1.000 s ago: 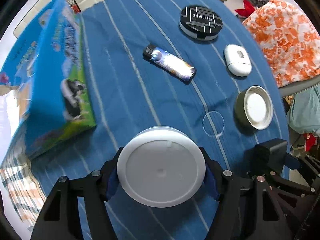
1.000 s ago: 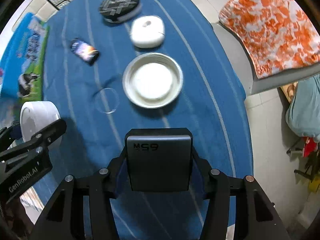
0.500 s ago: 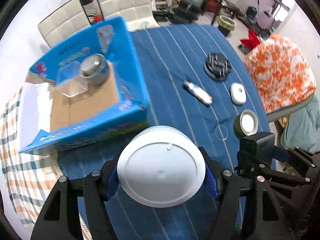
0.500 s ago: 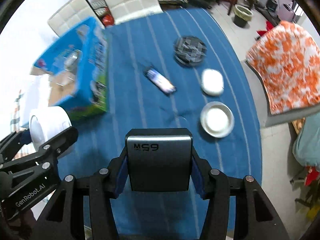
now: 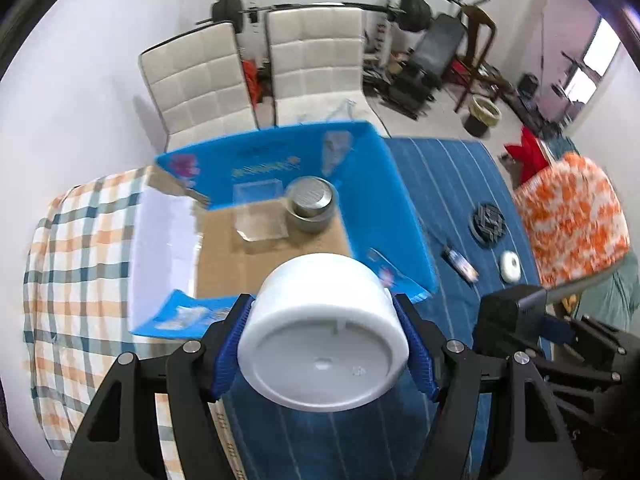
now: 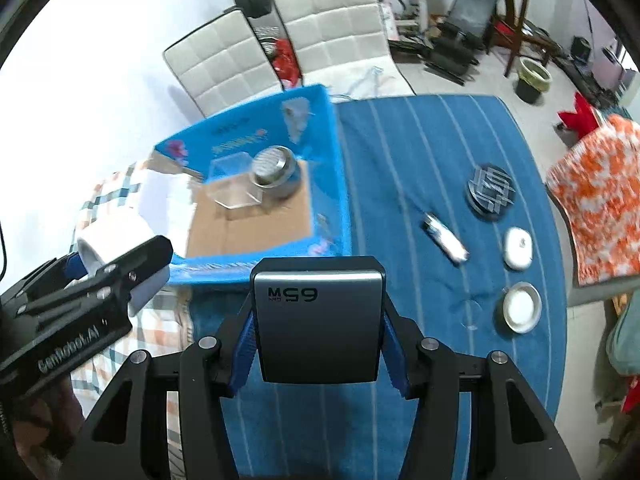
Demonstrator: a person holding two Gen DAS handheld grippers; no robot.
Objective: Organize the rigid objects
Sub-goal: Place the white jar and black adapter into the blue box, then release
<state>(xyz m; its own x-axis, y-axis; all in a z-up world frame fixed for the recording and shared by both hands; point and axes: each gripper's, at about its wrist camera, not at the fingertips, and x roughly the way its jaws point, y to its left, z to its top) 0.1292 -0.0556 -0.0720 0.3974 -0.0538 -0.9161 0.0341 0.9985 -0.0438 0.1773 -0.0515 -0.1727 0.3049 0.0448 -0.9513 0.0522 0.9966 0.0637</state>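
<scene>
In the left wrist view, the left gripper (image 5: pixel 324 350) fills the lower middle of the frame with its blue pads (image 5: pixel 230 354) pressed on both sides of a white round tub (image 5: pixel 324 332), bottom toward the camera. Above the tub, in the middle of the frame, sits an open blue cardboard box (image 5: pixel 404 216) holding a metal tin (image 5: pixel 312 202) and, just left of it, a clear plastic box (image 5: pixel 260 216). The box stands where a checked cloth (image 5: pixel 76 264) at the left meets a blue striped tablecloth (image 5: pixel 452 184) at the right. At the lower right edge the right gripper shows, gripping a dark charger (image 5: pixel 508 316). In the right wrist view, the right gripper (image 6: pixel 318 340) at the lower middle has its jaws closed narrow on that grey charger (image 6: pixel 318 324), flat face to the camera. The box is at the upper left. On the tablecloth at the right lie a black round tin (image 6: pixel 490 192), a lighter (image 6: pixel 446 242), a white earbud case (image 6: pixel 518 248), a round lid (image 6: pixel 520 306) and a clear disc (image 6: pixel 470 312), all apart from each other. At the left edge the left gripper appears with the white tub.
</scene>
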